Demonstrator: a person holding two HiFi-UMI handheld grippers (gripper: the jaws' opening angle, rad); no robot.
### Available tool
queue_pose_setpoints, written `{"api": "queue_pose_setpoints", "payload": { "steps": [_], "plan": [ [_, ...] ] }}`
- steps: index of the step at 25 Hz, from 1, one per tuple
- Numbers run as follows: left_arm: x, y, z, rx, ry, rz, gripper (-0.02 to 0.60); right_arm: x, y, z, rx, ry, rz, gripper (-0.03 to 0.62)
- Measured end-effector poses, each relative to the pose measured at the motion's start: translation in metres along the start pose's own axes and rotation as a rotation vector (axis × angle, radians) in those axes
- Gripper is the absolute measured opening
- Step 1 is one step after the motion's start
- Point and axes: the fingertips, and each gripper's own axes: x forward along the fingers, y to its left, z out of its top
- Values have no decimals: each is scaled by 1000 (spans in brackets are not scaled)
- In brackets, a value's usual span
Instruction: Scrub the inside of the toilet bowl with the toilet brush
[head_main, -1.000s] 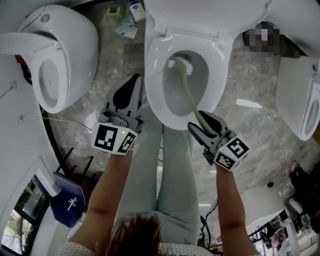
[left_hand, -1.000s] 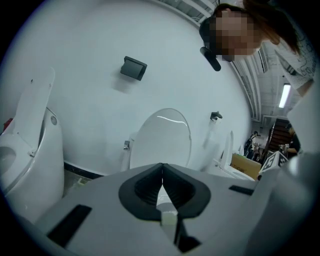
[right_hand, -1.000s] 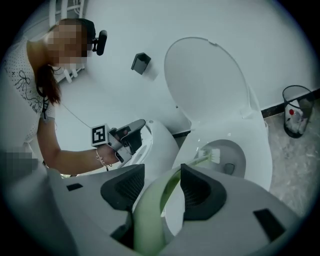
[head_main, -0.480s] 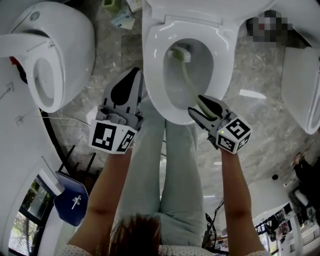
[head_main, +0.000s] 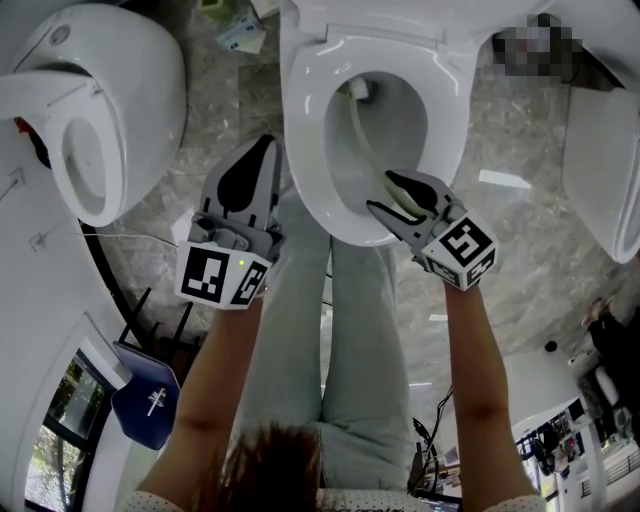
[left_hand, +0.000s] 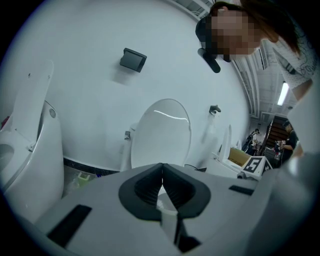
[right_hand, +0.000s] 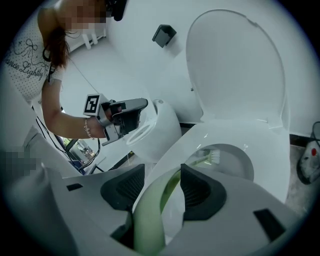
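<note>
A white toilet (head_main: 305, 150) stands open at the top centre of the head view, its lid (right_hand: 240, 60) raised. The toilet brush has a pale green handle (head_main: 362, 140) that runs down into the bowl, and its white bristle head (head_main: 358, 88) rests against the bowl's far inner wall. My right gripper (head_main: 398, 200) hovers over the near rim, shut on the handle (right_hand: 150, 220); the bristles (right_hand: 212, 156) show beyond the jaws. My left gripper (head_main: 252, 180) hangs left of the bowl, shut (left_hand: 161, 187) and holding nothing.
A second toilet (head_main: 100, 120) stands at the left and a third (head_main: 610, 170) at the right edge. Small packages (head_main: 245, 35) lie on the marble floor behind. A blue object (head_main: 145, 405) sits at the lower left. The person's pale trouser legs (head_main: 330, 350) stand before the bowl.
My right gripper has moved forward over the bowl's near rim, pushing the brush head farther toward the back of the bowl. The left gripper has barely shifted.
</note>
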Motion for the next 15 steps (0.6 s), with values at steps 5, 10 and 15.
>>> {"api": "queue_pose_setpoints", "payload": {
  "steps": [5, 10, 15],
  "plan": [
    [-1, 4, 6, -14, 9, -2, 5, 10, -9, 6, -13, -12, 11, 213],
    [4, 10, 16, -13, 10, -9, 5, 17, -20, 13, -2, -5, 11, 213],
    [16, 15, 21, -10, 13, -26, 5, 19, -28, 11, 12, -5, -27, 212]
  ]
}}
